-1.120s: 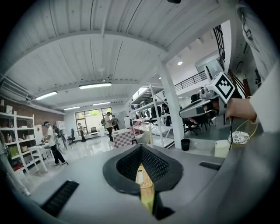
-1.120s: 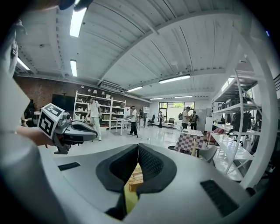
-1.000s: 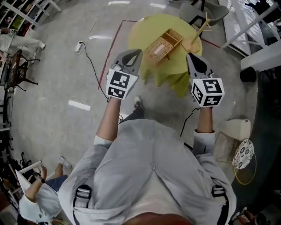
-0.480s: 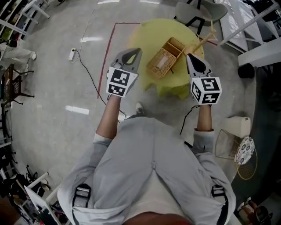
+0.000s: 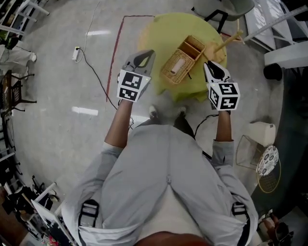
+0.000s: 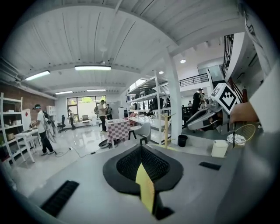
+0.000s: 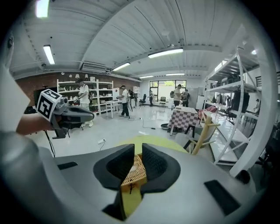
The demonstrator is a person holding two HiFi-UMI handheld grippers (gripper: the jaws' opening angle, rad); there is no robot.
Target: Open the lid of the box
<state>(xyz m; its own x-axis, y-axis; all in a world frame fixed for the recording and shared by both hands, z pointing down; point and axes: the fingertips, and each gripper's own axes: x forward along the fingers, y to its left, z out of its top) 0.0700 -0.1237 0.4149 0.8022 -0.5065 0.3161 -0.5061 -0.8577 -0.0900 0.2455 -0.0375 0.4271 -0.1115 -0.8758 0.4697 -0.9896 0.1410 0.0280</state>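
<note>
A wicker box (image 5: 182,60) lies on the round yellow table (image 5: 159,29) ahead of me, its lid swung up at the far end. My left gripper (image 5: 141,61) hovers at the table's near-left edge, left of the box, with its jaws pressed together and nothing in them. My right gripper (image 5: 212,68) hovers at the near-right edge, right of the box. In the right gripper view, the right gripper (image 7: 134,151) shows a narrow slit, and the box (image 7: 132,173) is seen through it, well beyond the fingertips. The left gripper (image 6: 141,148) points past the table into the room.
A wooden rack (image 5: 226,42) stands at the table's right side and a grey chair (image 5: 224,7) behind it. On the floor are red tape (image 5: 115,57), a cable with a power strip (image 5: 76,53), a white bin (image 5: 262,134) and a wire basket (image 5: 248,156). Shelving stands at right.
The table and box have slid closer and lower in the head view as the person stepped toward them. Both grippers keep the same pose in front of the body.
</note>
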